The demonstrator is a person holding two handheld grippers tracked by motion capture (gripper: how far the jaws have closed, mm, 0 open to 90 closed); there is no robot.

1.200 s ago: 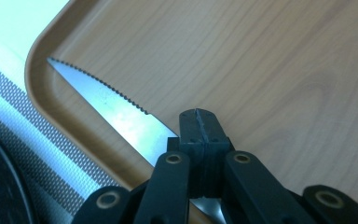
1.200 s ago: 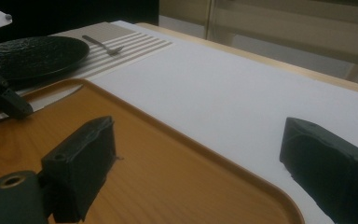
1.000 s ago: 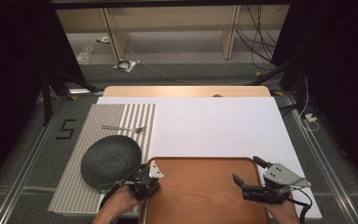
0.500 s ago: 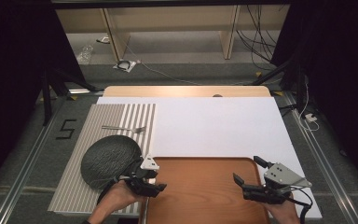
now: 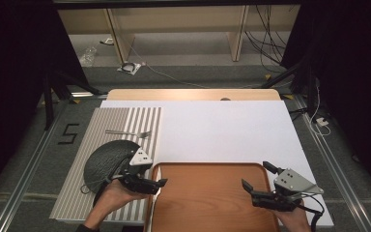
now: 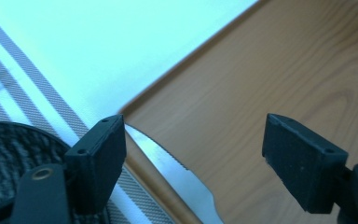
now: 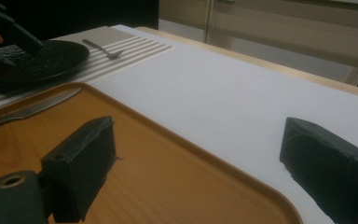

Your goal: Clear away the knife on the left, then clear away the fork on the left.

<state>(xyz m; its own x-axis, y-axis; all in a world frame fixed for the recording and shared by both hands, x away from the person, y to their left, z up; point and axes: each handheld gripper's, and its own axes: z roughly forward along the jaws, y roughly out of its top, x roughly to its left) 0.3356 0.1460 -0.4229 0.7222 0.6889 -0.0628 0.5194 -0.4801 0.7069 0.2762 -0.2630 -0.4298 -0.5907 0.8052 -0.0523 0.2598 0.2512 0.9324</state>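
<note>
Your left gripper [image 5: 160, 183] has just been opening; its jaws stand wide apart with nothing pinched, above the knife [image 6: 177, 170]. The knife lies across the left rim of the wooden tray [image 5: 212, 203], blade tip toward the striped mat [image 5: 77, 193] and the dark plate [image 5: 108, 157].

Risk: that perch looks unstable. Clip the blade with a jaw and it likely slides off the rim or skids into the tray.

Your right gripper [image 5: 253, 186] hovers over the tray's right side, jaws apart, empty.

The left gripper view shows the serrated edge; the high view shows the fork [image 5: 128, 133] on the mat. The right gripper view gives the knife's full length along the rim.
</note>
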